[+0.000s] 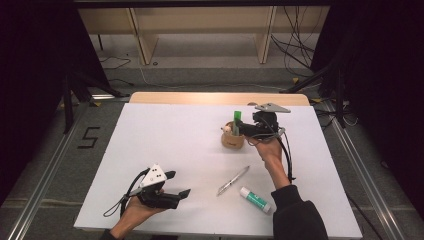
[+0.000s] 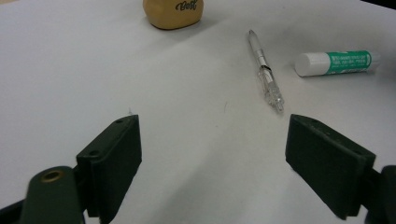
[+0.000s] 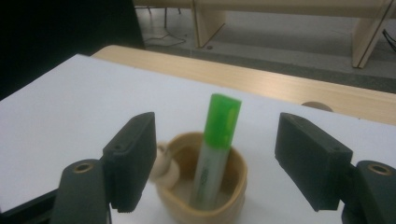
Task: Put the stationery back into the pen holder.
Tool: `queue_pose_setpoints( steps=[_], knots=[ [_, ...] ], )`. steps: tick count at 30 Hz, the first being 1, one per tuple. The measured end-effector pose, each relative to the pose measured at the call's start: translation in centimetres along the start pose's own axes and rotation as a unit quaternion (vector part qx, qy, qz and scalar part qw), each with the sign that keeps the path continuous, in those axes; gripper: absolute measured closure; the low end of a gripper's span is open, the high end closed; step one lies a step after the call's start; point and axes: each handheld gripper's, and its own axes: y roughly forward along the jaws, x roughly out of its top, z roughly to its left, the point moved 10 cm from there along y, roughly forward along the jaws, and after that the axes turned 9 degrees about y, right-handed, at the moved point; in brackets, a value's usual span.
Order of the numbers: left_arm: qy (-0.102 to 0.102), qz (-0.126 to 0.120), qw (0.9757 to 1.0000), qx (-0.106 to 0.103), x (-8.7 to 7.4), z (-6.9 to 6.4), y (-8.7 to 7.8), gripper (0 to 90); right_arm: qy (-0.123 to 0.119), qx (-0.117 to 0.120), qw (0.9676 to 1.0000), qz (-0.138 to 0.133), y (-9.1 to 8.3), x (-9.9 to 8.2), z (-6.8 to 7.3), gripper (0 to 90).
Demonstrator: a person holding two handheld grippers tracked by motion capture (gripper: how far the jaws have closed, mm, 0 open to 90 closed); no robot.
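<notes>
White tabletop (image 1: 165, 135): I'm holding my right gripper (image 3: 217, 158) spread around the green marker (image 3: 216, 144) standing in the cup (image 3: 205, 205); pen (image 2: 265, 70) and glue stick (image 2: 334, 63) are lying beyond my spread left gripper (image 2: 212, 165), probably next.

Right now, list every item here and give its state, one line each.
Left gripper: jaws open, holding nothing.
Right gripper: jaws open, either side of the highlighter.
Highlighter: capped, standing in the cup.
Cup: upright on the table.
Pen: lying flat.
Glue stick: capped, lying on its side.
</notes>
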Motion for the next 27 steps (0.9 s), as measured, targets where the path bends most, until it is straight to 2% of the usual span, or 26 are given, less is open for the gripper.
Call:
queue_pose_setpoints(
  steps=[2, 5, 9, 15, 18, 27],
  knots=[
    [0.001, -0.001, 1.0, 0.0, 0.0, 0.1, 0.0, 18.1, -0.02, 0.006, 0.9996, 0.018, -1.2, -0.8, 0.6, 28.7],
    [-0.003, -0.003, 1.0, 0.0, 0.1, 0.0, -0.1, 18.0, -0.033, 0.009, 0.999, 0.027, -1.9, -1.5, 1.1, 28.2],
    [-0.005, -0.002, 1.0, 0.0, 0.0, 0.1, -0.1, 17.8, -0.029, 0.031, 0.9983, 0.039, -3.0, -2.7, 1.9, 26.8],
    [-0.005, -0.004, 1.0, 0.0, 0.0, 0.1, -0.1, 17.7, -0.037, 0.058, 0.9961, 0.056, -4.6, -4.7, 2.7, 26.1],
    [-0.005, -0.006, 1.0, 0.0, 0.1, 0.1, -0.1, 17.7, -0.052, 0.06, 0.9939, 0.076, -5.1, -5.6, 2.9, 25.0],
    [-0.002, -0.01, 0.9999, -0.003, 0.1, 0.1, -0.3, 17.5, -0.079, 0.062, 0.9888, 0.11, -6.3, -7.4, 3.5, 24.8]
  ],
)
